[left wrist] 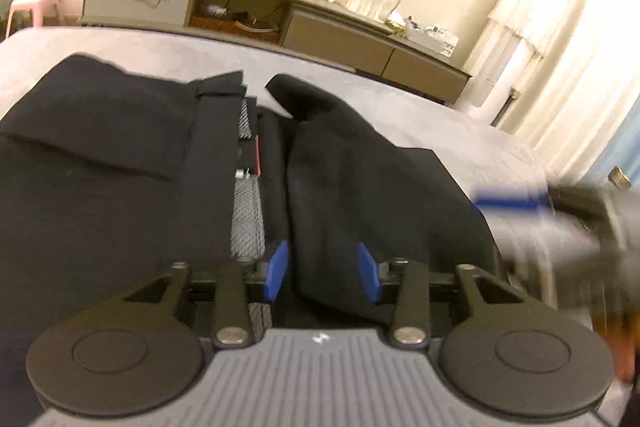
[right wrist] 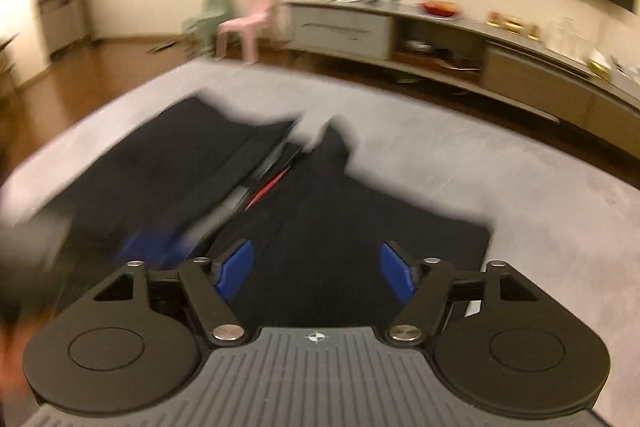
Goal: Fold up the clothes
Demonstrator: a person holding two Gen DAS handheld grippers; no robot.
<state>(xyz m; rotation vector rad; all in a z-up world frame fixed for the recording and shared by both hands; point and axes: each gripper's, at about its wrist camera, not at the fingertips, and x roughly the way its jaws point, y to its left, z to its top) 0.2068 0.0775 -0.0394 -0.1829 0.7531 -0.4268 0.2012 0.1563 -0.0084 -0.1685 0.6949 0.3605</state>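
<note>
The black jacket (left wrist: 360,163) lies open across the middle of the grey bed (left wrist: 400,99). It looks soft and limp; better to grasp a hem or front edge. The left gripper (left wrist: 322,269) and the right gripper (right wrist: 316,267) are both spread, holding nothing.

We see a black jacket (left wrist: 120,163) lying flat and open, its front panels parted toward twelve o'clock, grey lining and a red tag showing between.
</note>
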